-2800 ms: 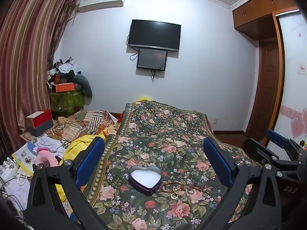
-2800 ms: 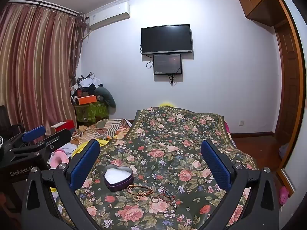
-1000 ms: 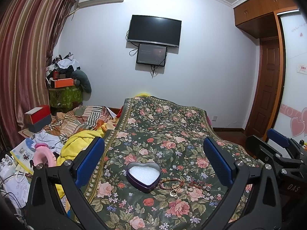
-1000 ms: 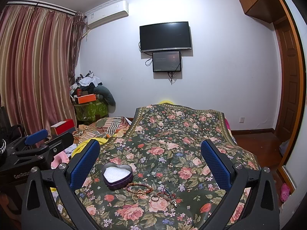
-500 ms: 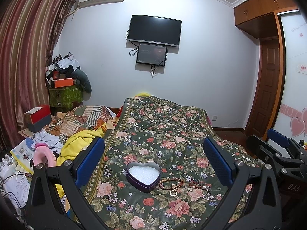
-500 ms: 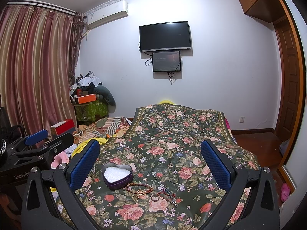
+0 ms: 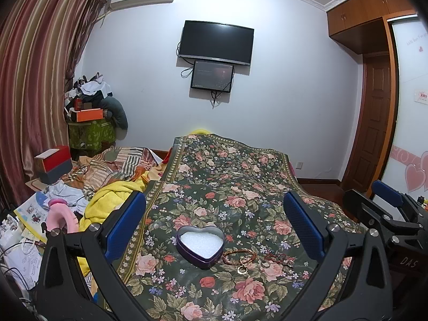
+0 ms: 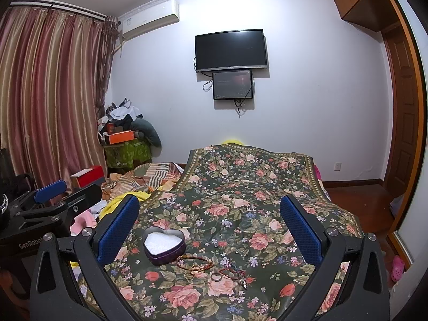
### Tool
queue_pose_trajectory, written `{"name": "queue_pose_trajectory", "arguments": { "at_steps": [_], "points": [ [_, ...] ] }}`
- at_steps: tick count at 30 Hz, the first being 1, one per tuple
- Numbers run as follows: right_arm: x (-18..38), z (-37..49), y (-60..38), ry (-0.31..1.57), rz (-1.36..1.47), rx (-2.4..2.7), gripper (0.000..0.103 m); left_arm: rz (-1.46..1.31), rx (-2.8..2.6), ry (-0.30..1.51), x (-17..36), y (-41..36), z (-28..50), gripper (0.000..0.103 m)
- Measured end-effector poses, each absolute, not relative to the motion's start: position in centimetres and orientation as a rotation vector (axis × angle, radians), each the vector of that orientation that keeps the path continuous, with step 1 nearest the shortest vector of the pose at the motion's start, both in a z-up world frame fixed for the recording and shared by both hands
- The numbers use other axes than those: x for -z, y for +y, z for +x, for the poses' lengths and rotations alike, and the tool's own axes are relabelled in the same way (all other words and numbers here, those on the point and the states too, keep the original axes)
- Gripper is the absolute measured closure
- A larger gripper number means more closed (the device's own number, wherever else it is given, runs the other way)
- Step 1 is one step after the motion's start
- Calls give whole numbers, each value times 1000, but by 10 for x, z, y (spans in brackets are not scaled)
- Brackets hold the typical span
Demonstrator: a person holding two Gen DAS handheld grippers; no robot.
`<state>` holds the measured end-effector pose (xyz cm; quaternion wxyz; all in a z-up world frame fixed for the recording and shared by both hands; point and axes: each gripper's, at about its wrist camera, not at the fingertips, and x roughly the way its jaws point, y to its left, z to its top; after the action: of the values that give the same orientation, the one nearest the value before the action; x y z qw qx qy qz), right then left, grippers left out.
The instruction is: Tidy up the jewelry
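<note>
Though too small to sort, tangled jewelry (image 8: pixel 211 266) beside heart-shaped tin (image 8: pixel 163 246) near bed's (image 8: pixel 254 187) foot edge, left hand-held gripper (image 7: pixel 214 227) and right hand-held gripper (image 8: pixel 208 230) both released, curtained bedroom.

One heart-shaped tin (image 7: pixel 200 243) sits at lower centre of the frame on one floral bed (image 7: pixel 230 176). Right of it: one beaded bracelet (image 7: pixel 239 256), two rings (image 8: pixel 215 276), one red cord tangle (image 7: pixel 279 257). Two screens (image 7: pixel 215 42) hang on the wall, upper centre.
</note>
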<state>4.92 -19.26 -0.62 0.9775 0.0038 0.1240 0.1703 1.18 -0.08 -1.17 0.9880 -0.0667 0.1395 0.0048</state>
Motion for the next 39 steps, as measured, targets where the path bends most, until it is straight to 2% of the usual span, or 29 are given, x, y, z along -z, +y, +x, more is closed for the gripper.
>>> {"name": "queue_pose_trajectory", "arguments": {
  "at_steps": [15, 25, 39],
  "points": [
    [24, 73, -194, 342, 14, -318, 0, -150, -70, 386, 33, 10, 43, 0],
    [54, 109, -205, 476, 3, -243, 0, -175, -66, 532, 71, 17, 82, 0],
    [97, 141, -221, 648, -48, -224, 0, -72, 42, 740, 131, -17, 121, 0]
  ]
}}
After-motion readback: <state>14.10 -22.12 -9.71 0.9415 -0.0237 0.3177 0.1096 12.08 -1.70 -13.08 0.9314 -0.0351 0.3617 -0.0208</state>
